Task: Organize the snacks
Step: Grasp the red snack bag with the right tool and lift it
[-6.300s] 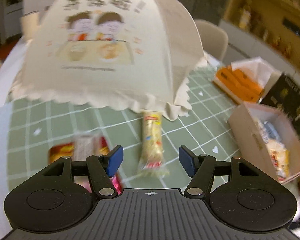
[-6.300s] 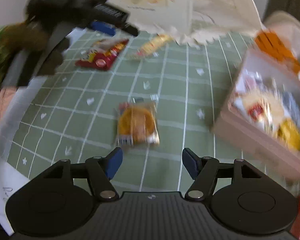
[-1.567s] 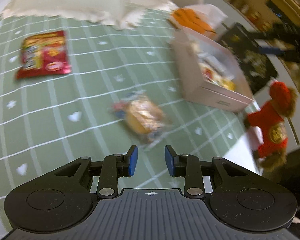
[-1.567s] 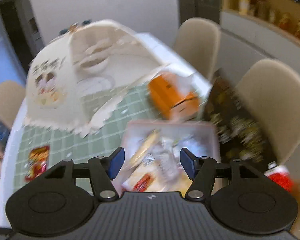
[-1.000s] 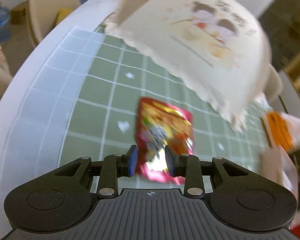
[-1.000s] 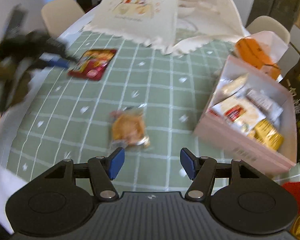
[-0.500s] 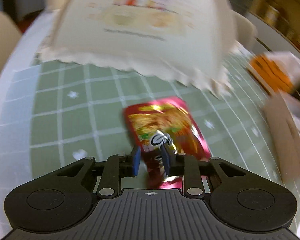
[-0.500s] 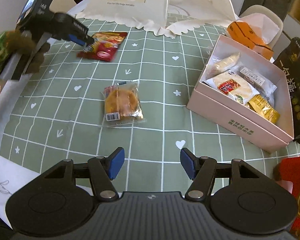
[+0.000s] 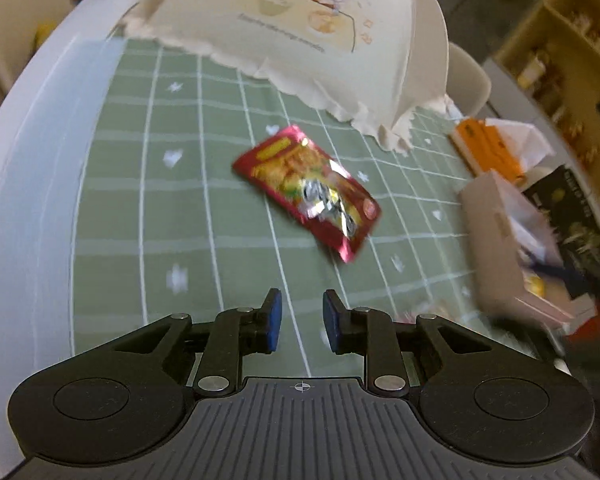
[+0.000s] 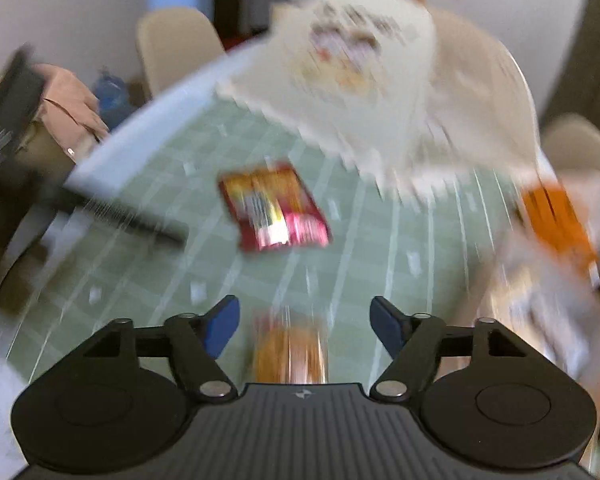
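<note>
Left gripper (image 9: 299, 312): jaws were pinched together with nothing in them, hanging over the green checked tablecloth (image 9: 180, 220) on the near side of the red snack packet (image 9: 306, 194), not touching it.
Right gripper (image 10: 303, 308): wide open, jaws had just been opening. The pads weren't pressing on anything.
Bun packet (image 10: 290, 350): flat on the cloth, nearer than the red snack packet. In the right wrist view it sat in the gap between the right gripper's fingers, pretty blurry.
Red snack packet: lay flat on the cloth at an angle, out in the open, nobody gripping it.
Pink box (image 9: 496, 232): off to the right of the red snack packet, well apart from it, with wrapped snacks inside. Too smeared to tell which ones.
Orange pack (image 9: 486, 152): right of the red snack packet too, just behind the box.
Food cover (image 9: 300, 20): the big cream tent with the cartoon kids on it, just beyond the red snack packet, scalloped hem near the packet's far end.
</note>
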Demonstrator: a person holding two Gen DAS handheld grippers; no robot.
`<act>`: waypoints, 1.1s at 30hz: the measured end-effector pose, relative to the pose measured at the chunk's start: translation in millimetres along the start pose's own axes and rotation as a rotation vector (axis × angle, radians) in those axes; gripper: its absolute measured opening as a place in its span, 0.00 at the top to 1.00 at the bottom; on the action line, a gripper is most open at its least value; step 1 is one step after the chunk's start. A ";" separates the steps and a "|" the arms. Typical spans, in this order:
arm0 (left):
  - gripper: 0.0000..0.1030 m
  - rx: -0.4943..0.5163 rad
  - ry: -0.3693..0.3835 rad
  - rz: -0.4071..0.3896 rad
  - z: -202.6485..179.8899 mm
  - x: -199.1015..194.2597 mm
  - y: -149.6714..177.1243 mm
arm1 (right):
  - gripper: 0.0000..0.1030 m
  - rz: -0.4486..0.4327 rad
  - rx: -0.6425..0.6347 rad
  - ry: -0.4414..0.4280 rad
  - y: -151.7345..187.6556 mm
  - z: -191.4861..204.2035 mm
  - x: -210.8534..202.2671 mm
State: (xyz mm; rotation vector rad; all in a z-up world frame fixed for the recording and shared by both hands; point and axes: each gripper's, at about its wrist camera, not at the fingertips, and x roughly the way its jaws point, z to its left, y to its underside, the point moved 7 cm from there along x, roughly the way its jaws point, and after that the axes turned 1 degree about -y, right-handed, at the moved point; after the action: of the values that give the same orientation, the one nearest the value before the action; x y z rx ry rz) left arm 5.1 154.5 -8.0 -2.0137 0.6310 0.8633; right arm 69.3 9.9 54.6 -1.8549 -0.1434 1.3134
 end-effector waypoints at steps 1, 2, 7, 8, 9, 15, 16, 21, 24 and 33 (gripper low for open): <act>0.74 -0.017 0.000 0.001 0.9 -9.5 7.7 | 0.26 -0.002 -0.010 -0.022 -9.7 0.4 15.4; 0.74 -0.028 -0.001 0.003 0.6 -16.1 15.6 | 0.26 0.013 -0.012 -0.043 -17.5 0.3 33.1; 0.74 -0.068 -0.014 0.001 6.3 -51.9 53.5 | 0.26 0.054 -0.085 -0.102 -39.6 8.3 103.5; 0.74 -0.079 -0.023 0.001 10.7 -56.4 58.2 | 0.26 0.056 -0.113 -0.094 -41.4 11.9 112.9; 0.74 -0.095 -0.030 0.002 14.0 -60.5 62.9 | 0.26 0.059 -0.144 -0.082 -43.9 15.7 121.4; 0.74 -0.152 -0.060 -0.012 32.2 -69.0 68.7 | 0.24 0.104 -0.199 -0.033 -45.1 21.6 148.2; 0.74 -0.158 -0.052 -0.011 31.6 -67.7 68.5 | 0.23 0.121 -0.158 -0.054 -44.2 17.3 150.5; 0.74 -0.130 -0.008 0.016 16.8 -59.2 70.6 | 0.07 0.160 0.118 -0.116 -40.5 -18.9 160.4; 0.74 -0.120 0.001 0.029 12.6 -56.5 73.3 | 0.16 0.174 0.141 -0.085 -38.7 -21.4 155.9; 0.74 -0.158 0.047 0.036 10.3 -39.8 66.2 | 0.99 0.263 0.234 -0.221 -7.6 -10.0 85.0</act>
State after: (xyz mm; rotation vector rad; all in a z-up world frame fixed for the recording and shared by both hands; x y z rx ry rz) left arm -69.6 133.0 -14.9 -2.1760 0.6443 0.9137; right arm 118.0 53.6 -1.0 -1.5664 0.1387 1.6404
